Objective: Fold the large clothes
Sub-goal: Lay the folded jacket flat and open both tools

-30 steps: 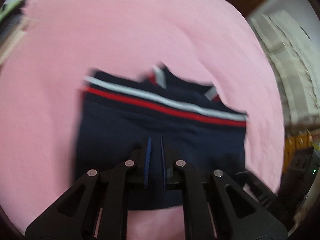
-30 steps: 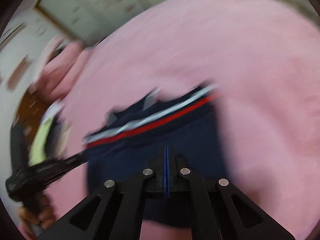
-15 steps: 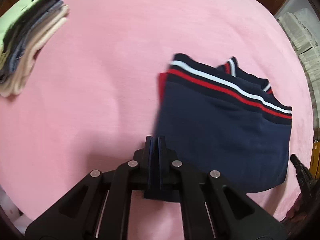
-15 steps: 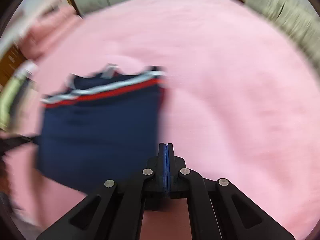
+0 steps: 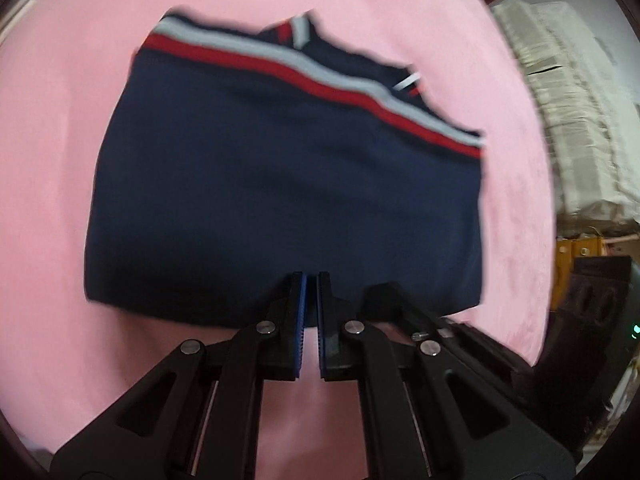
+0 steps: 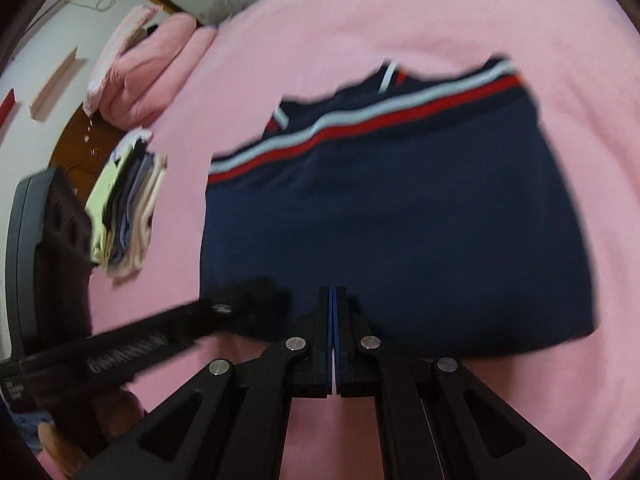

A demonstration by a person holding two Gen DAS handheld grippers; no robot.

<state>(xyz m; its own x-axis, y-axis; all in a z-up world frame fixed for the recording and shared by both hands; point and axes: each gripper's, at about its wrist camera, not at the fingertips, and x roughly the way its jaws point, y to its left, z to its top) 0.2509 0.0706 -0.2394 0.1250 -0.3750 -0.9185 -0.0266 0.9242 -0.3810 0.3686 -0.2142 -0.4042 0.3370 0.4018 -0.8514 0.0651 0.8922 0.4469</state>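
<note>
A navy garment [image 5: 280, 184] with a red and white stripe lies folded into a rectangle on the pink bedspread [image 5: 60, 120]; it also shows in the right wrist view [image 6: 400, 220]. My left gripper [image 5: 311, 280] sits at the garment's near edge, its jaws a narrow gap apart with nothing between them. My right gripper [image 6: 332, 292] is shut and empty over the garment's near edge. The left gripper's fingers [image 6: 248, 308] reach onto the same edge in the right wrist view.
A stack of folded clothes [image 6: 128, 208] lies on the bed to the left of the garment. A pink pillow [image 6: 148, 68] sits beyond it. Stacked papers or boxes [image 5: 568, 92] stand off the bed's right side.
Both grippers had swung away from the garment and have come back to its near edge. The left jaws have parted slightly. The folded garment has not changed shape.
</note>
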